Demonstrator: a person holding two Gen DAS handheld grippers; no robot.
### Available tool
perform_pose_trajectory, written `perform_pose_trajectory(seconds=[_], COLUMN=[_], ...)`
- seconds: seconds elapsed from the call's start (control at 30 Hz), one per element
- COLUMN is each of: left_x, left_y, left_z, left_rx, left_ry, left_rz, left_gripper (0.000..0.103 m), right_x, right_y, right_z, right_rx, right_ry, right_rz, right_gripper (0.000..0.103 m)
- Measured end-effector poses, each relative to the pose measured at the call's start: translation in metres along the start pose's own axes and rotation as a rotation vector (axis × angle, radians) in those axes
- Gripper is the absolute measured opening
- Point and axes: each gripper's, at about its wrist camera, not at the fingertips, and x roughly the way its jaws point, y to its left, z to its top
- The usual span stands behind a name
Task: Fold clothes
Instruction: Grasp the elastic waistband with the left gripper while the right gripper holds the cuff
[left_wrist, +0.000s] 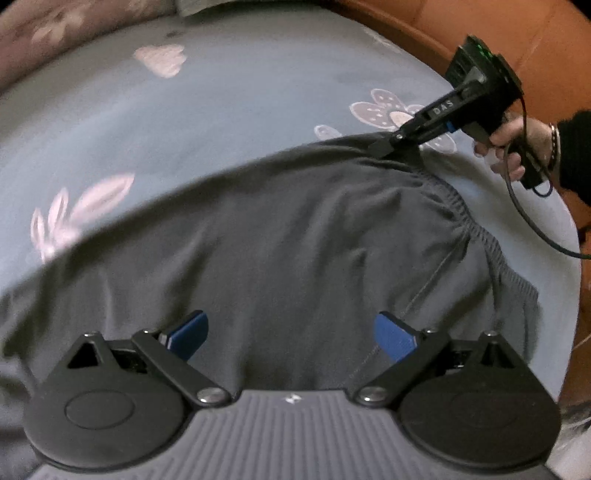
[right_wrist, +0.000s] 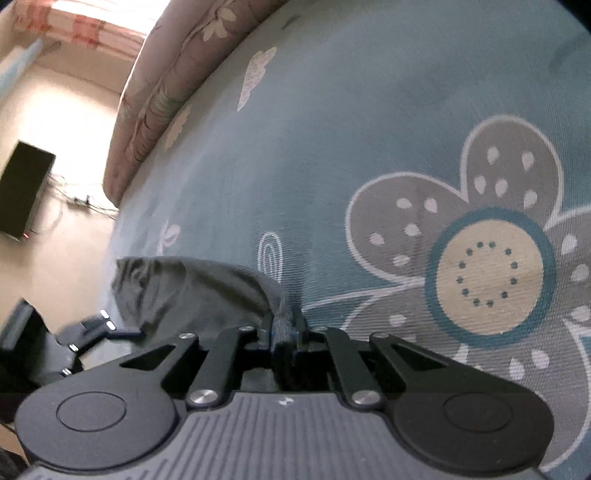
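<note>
A dark grey garment (left_wrist: 277, 240) with an elastic waistband (left_wrist: 480, 236) lies spread on the blue flowered bed sheet (left_wrist: 240, 110). My left gripper (left_wrist: 291, 336) hovers over its middle, open, blue pads (left_wrist: 188, 332) wide apart with nothing between them. My right gripper (left_wrist: 388, 142), held by a hand (left_wrist: 517, 147), is at the garment's far corner. In the right wrist view the right gripper (right_wrist: 288, 332) is shut on a bunched fold of the garment (right_wrist: 192, 291), which trails off to the left.
A pink floral quilt (right_wrist: 166, 92) lies along the far side of the bed sheet (right_wrist: 369, 147). An orange-brown padded surface (left_wrist: 535, 33) borders the bed on the right. Beyond the bed's edge are a pale floor (right_wrist: 62, 122), a black box (right_wrist: 26, 188) and cables.
</note>
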Motion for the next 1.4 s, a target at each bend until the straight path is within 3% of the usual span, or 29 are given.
perform_pose_trajectory(seconds=[0.13, 0.2, 0.47, 0.87, 1.0, 1.17, 1.23, 1.4], left_x=[0.005, 0.013, 0.046, 0.051, 0.053, 0.052, 0.053, 0.050], left_y=[-0.001, 0.002, 0.010, 0.002, 0.005, 0.005, 0.006, 0.009], left_z=[0.033, 0.050, 0.092, 0.080, 0.081, 0.077, 0.075, 0.064], left_rx=[0.207, 0.295, 0.496, 0.754, 0.813, 0.927, 0.954, 0.985], left_ry=[-0.081, -0.102, -0.052, 0.023, 0.076, 0.159, 0.195, 0.249], left_rz=[0.057, 0.055, 0.046, 0.025, -0.008, -0.052, -0.066, -0.043], left_gripper=[0.085, 0.073, 0.072, 0.071, 0.059, 0.055, 0.049, 0.033], right_x=[0.001, 0.002, -0.017, -0.047, -0.046, -0.047, -0.048, -0.049], right_y=[0.021, 0.025, 0.049, 0.125, 0.150, 0.166, 0.169, 0.165], right_z=[-0.004, -0.004, -0.010, -0.034, -0.050, -0.069, -0.076, -0.084], right_rx=[-0.086, -0.094, -0.164, -0.401, -0.481, -0.537, -0.545, -0.529], right_ry=[-0.003, -0.005, -0.045, 0.007, 0.060, 0.118, 0.130, 0.124], right_rz=[-0.082, -0.087, -0.064, 0.000, 0.002, 0.007, 0.008, -0.008], right_gripper=[0.010, 0.010, 0.010, 0.010, 0.010, 0.011, 0.011, 0.011])
